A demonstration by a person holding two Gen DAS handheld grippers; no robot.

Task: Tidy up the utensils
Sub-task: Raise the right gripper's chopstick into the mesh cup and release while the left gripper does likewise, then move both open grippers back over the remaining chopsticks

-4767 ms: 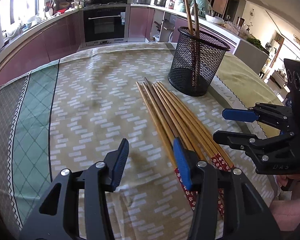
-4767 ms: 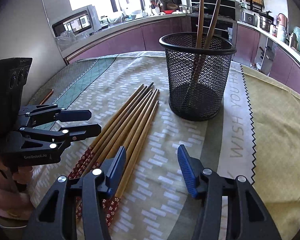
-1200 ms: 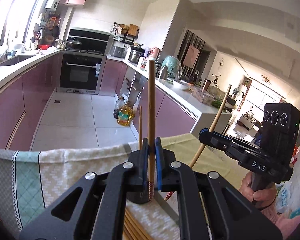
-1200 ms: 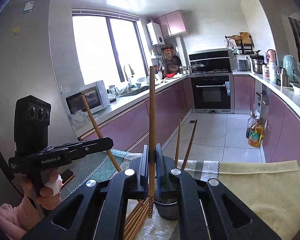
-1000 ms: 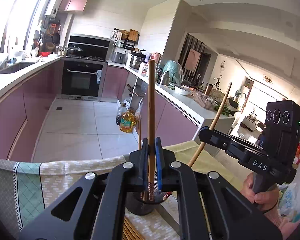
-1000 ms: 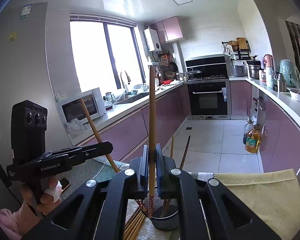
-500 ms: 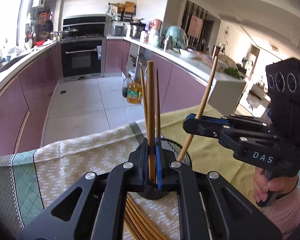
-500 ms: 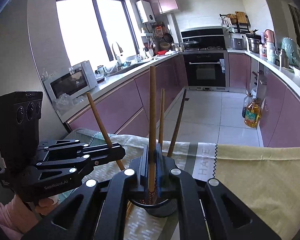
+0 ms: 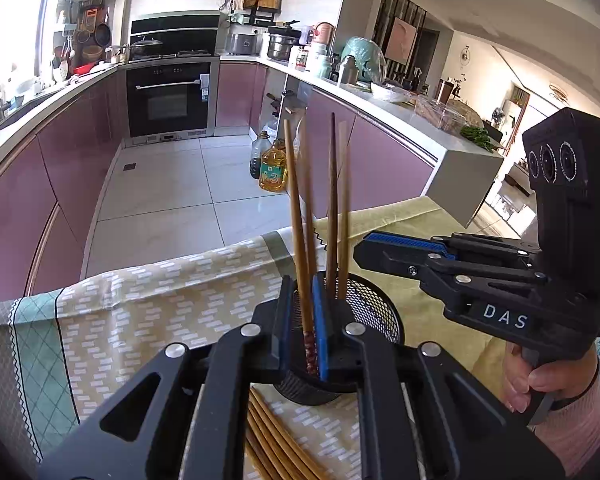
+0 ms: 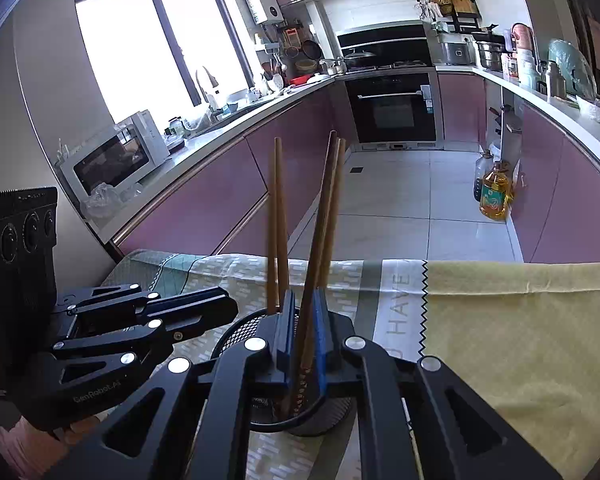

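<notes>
1. A patterned tablecloth with a teal diamond border covers the table; a bundle of loose wooden chopsticks lies flat on it, just in front of the holder and partly hidden under the left gripper.
2. The left gripper points down over the holder; its jaws are opening, and the blue pads stand a little apart on either side of one chopstick; that chopstick stands nearly upright, and its red patterned end hangs inside the holder's rim.
3. The black mesh holder stands upright on the cloth; other chopsticks stand in it and lean slightly, just right of the one between the left pads.
4. The right gripper reaches in from the right, its tips above the holder's rim; from the left wrist view I cannot tell how its jaws stand.
5. In the right wrist view its jaws are opening; the pads stand slightly clear of a tilted chopstick whose patterned end reaches down into the holder.
6. A hand in a pink sleeve grips the right gripper's handle at the far right.
</notes>
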